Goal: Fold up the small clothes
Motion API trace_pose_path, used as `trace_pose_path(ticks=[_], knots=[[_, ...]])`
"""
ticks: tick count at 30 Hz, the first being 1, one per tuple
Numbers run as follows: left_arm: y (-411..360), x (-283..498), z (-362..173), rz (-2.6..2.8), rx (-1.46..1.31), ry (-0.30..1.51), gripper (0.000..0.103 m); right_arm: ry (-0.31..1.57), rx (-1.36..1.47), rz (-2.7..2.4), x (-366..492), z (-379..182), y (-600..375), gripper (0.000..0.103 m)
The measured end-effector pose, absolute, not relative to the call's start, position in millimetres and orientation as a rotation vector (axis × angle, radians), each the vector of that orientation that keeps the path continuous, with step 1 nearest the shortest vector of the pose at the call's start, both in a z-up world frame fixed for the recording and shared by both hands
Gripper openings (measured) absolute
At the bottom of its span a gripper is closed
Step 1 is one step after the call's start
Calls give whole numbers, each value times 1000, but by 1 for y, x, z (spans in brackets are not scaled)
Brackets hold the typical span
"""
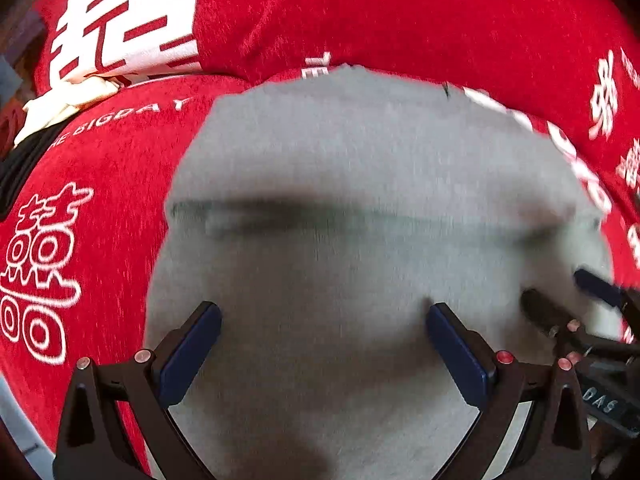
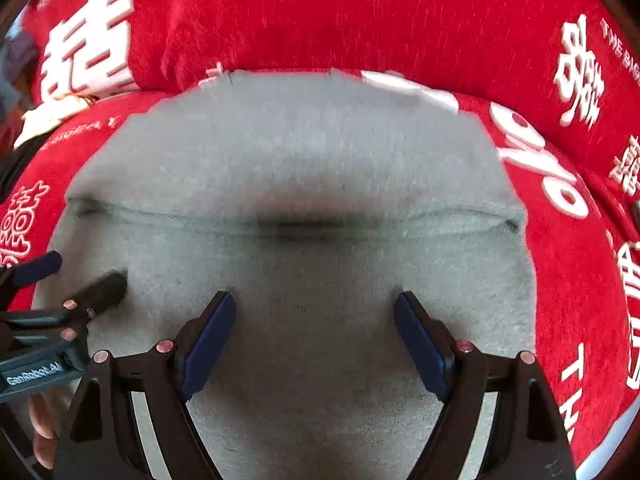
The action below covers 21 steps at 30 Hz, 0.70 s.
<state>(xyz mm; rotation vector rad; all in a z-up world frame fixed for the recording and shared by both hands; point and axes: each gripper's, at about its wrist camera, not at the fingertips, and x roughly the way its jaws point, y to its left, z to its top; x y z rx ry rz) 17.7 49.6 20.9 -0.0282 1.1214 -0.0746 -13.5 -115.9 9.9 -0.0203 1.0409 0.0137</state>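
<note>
A small grey garment (image 1: 360, 184) lies flat on a red cushion, with a folded edge running across its middle (image 2: 304, 224). My left gripper (image 1: 324, 316) hovers over its near part, jaws wide apart and nothing between the blue pads. My right gripper (image 2: 314, 304) is open too, above the same grey cloth (image 2: 304, 152), with empty space between its fingers. Each gripper shows in the other's view: the right one at the right edge (image 1: 568, 300), the left one at the left edge (image 2: 80, 280). Both views are blurred by motion.
The red cushion (image 1: 120, 184) with white lettering carries the garment, and a second red cushion (image 1: 360, 8) rises behind it. Cream and black cloth (image 1: 60, 108) lies at the far left. Fingers of a hand (image 2: 40, 424) show at the lower left.
</note>
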Motion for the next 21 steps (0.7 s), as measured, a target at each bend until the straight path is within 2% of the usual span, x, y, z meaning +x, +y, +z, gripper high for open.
trace_pose_path(ticks=[21], knots=[[62, -64, 23, -110, -7, 1029, 103, 946, -94, 97, -130, 6, -122, 85]])
